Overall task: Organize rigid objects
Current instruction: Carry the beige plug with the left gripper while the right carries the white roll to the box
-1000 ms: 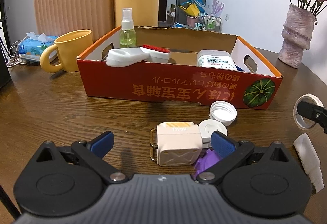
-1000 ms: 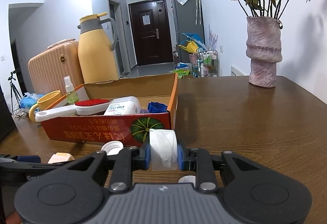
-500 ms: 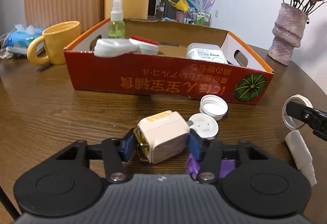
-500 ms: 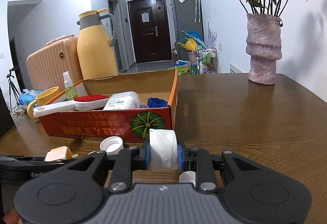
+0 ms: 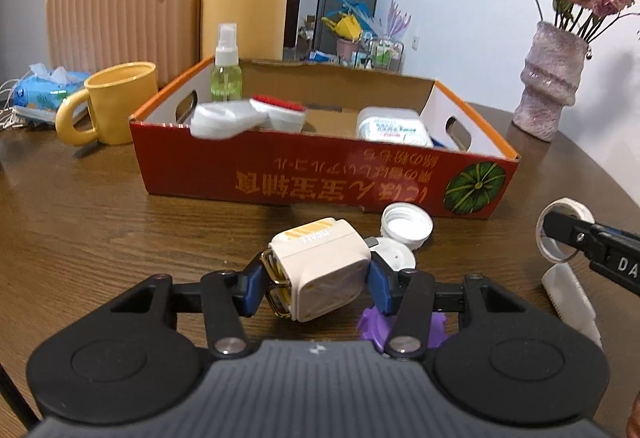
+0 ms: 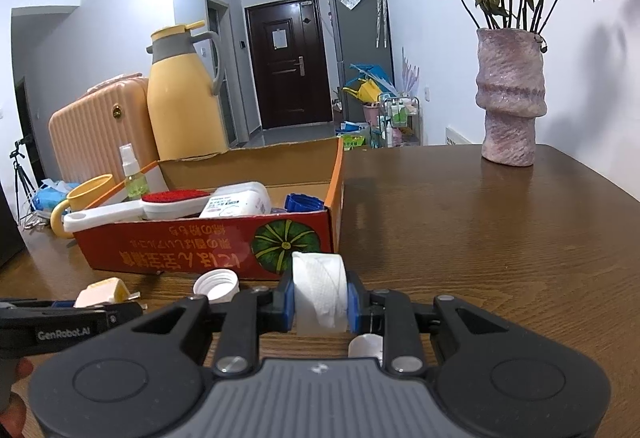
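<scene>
Since the whole point was to get the loose hard bits into the cardboard box (image 5: 280, 174), both grippers already had something in hand just in front of its near wall. On the left gripper (image 5: 316, 286) the jaws were pulled in to about the width of the cream charger cube (image 5: 320, 270), pinching it side to side and tilted, seemingly lifted off the table (image 5: 100, 222). On the right gripper (image 6: 320, 302) the jaws were squeezed narrow onto the white tape roll (image 6: 319, 292), gripping its flat faces, again just short of the box. A white bottle cap (image 5: 407, 227), a round white disc (image 5: 394, 258) and a purple thing (image 5: 372, 322) lay on the table by the left one, so I'd guess those were waiting their turn. The box already had a brush (image 6: 160, 204), a spray bottle (image 5: 226, 72) and a wipes pack (image 5: 394, 128) inside.
</scene>
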Demonstrator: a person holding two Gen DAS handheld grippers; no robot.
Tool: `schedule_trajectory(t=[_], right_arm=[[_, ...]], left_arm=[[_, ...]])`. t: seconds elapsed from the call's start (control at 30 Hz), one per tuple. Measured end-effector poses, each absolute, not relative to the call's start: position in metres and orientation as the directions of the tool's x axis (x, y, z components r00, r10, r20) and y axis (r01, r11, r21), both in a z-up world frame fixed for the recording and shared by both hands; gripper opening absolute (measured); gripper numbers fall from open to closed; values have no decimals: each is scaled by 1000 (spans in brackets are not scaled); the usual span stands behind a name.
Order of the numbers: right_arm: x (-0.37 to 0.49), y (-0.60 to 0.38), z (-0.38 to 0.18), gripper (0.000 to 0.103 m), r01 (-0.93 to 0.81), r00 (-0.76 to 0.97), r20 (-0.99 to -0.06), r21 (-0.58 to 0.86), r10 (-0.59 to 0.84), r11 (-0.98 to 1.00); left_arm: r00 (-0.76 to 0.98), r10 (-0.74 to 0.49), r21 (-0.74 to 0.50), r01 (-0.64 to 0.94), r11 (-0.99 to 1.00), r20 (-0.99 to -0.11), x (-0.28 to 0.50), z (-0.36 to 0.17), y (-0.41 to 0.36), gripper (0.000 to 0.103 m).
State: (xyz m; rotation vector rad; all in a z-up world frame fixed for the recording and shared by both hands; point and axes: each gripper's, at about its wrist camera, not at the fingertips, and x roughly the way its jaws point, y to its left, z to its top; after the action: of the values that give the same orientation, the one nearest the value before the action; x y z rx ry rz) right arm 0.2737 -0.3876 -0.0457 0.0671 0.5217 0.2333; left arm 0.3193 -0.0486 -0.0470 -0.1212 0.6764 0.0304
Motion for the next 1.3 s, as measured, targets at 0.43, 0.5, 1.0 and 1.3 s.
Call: schedule_trajectory(t=[0.43,0.5,1.0,1.3], right_arm=[[265,-375,-34,24,-204,860,-451,126,239,971],[264,-372,-31,24,-207,862,-446,125,241,970],[275,-345,-8,24,-226,875,-411,119,255,967],[293,-330,1,24,-228,883,-394,113,254,967]], left_arm=[[848,-46,-132,-29,991,-528,298,-17,-50,52],[851,-48,-136,-27,990,-523,296,-13,-49,52],[896,-24,-118,-32,992,-444,300,22,-42,52],[905,-12,-141,-54,989,-426,321,30,-35,52]])
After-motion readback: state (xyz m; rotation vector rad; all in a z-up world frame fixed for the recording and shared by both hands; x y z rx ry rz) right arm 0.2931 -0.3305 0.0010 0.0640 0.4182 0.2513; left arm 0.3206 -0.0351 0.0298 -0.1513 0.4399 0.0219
